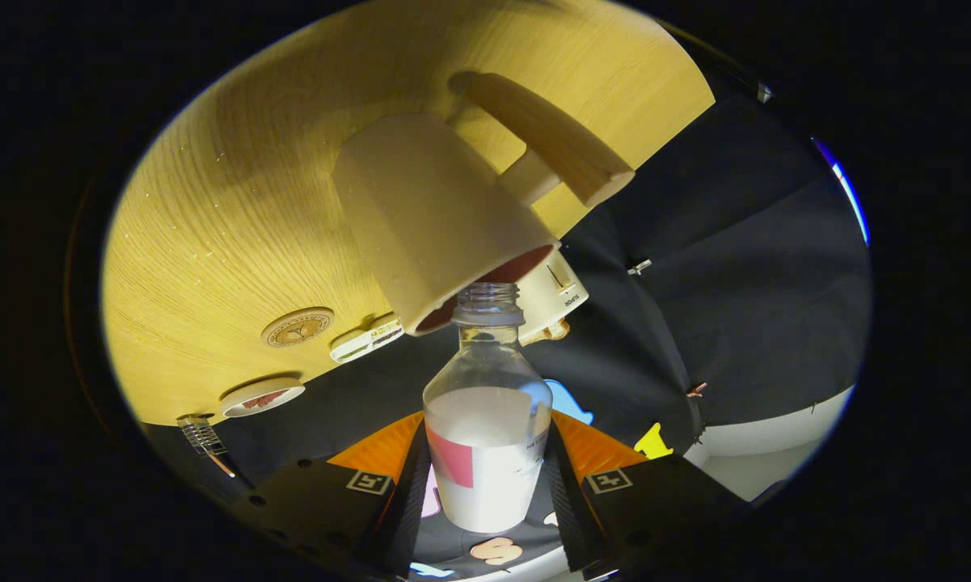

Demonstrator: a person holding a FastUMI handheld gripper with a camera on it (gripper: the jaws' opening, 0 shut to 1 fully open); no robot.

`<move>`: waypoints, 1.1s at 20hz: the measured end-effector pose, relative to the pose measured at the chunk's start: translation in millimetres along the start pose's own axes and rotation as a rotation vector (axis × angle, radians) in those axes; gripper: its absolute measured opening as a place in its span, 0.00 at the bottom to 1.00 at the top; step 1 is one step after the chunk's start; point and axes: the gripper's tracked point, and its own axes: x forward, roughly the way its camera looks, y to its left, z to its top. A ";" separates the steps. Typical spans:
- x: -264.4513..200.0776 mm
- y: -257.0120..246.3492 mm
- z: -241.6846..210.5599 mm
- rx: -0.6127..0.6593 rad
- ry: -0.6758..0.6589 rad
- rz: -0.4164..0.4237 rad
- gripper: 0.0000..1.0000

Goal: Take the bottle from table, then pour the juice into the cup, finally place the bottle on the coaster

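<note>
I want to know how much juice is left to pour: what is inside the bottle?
The bottle, held between the claw fingers, holds pale whitish liquid in its lower body; neck and shoulder look empty. A label partly covers it. The mouth meets the cup rim.

Gripper (pixel 489 485) fingers clamped on tilted bottle (pixel 487 420), open mouth at cup (pixel 432 218) rim, above wooden table (pixel 234 210).

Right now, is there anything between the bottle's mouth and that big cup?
Nothing: in the gripper view the bottle, clamped between both fingers of the gripper, has its open mouth right at the cup's rim, with no cap or object between them.
</note>
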 end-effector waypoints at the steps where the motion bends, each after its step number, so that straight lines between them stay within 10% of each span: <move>1: 0.1 -1.0 -0.7 0.000 0.000 -0.002 0.71; 17: 4.1 -7.2 -4.3 0.054 -0.003 -0.013 0.72; 22: -3.7 6.0 -12.9 0.303 0.059 0.041 0.72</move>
